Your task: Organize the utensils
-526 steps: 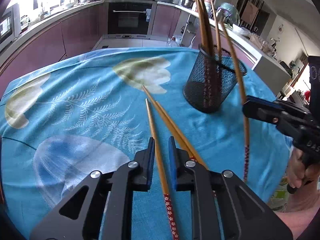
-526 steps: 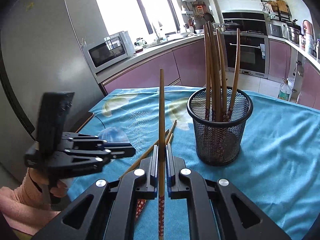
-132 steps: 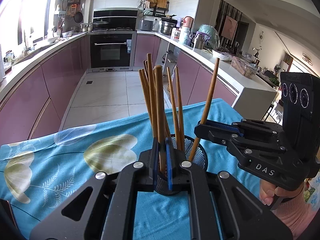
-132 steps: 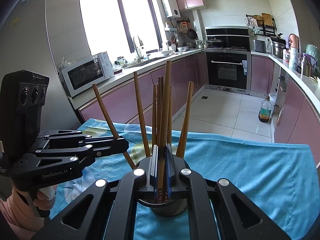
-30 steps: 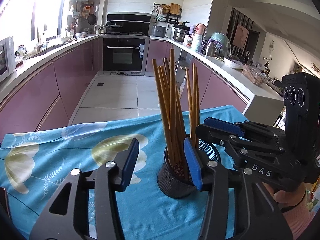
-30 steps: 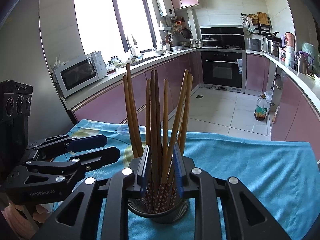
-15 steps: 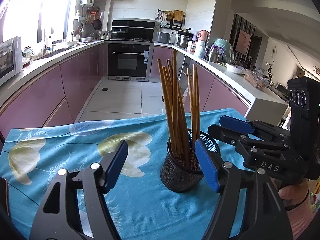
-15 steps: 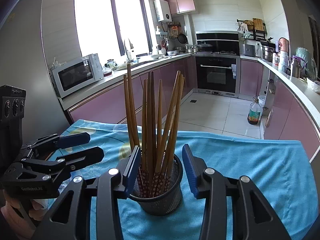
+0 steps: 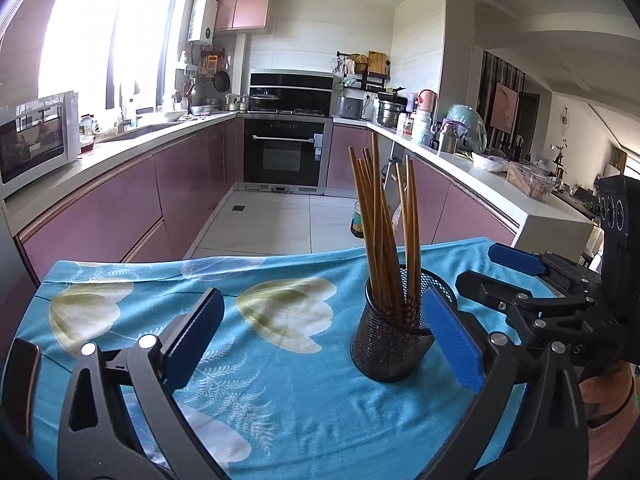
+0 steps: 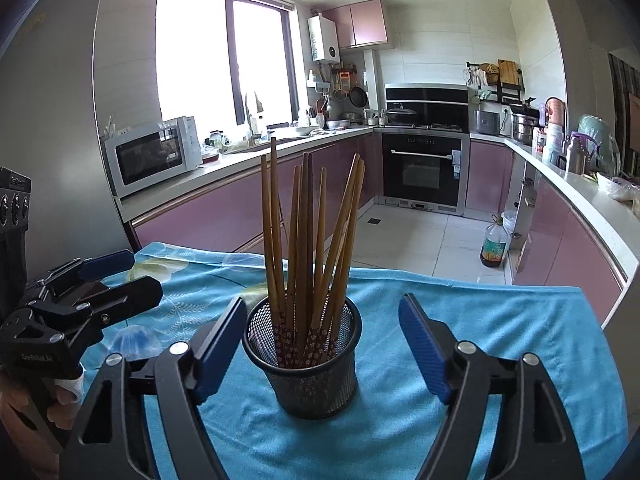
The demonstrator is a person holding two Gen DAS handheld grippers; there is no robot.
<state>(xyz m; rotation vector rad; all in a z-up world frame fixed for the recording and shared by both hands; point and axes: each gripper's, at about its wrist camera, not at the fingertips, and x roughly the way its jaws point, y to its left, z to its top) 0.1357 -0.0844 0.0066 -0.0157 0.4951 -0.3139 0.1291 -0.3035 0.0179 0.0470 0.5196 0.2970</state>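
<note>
A black mesh cup (image 10: 308,364) stands upright on the blue flower-print tablecloth (image 10: 500,328), and all the wooden chopsticks (image 10: 306,248) stand in it, patterned ends down, tips fanned out upward.

In the right wrist view the right gripper (image 10: 320,340) has its jaws spread wide and opening. The cup sits in the gap between the two blue pads, closer to the left pad (image 10: 218,354) than to the right one (image 10: 420,356) — neither pad touches the mesh, and nothing is gripped. The chopsticks rise above the line between the fingertips.

In the left wrist view the left gripper (image 9: 320,336) is likewise spread and opening, with nothing pressed between its pads. Here the mesh cup (image 9: 390,340) lies toward the right-hand finger: its rim appears just beside the inner face of that blue pad (image 9: 452,340), partly overlapped by it, while the other pad (image 9: 192,332) is well apart from it, over bare cloth. Whether the right-hand pad actually touches the cup cannot be told.

Each gripper shows in the other's view — the right one beyond the cup at the frame's right edge, held by a hand (image 9: 608,384), the left one at the far left, also in a hand (image 10: 60,396).
</note>
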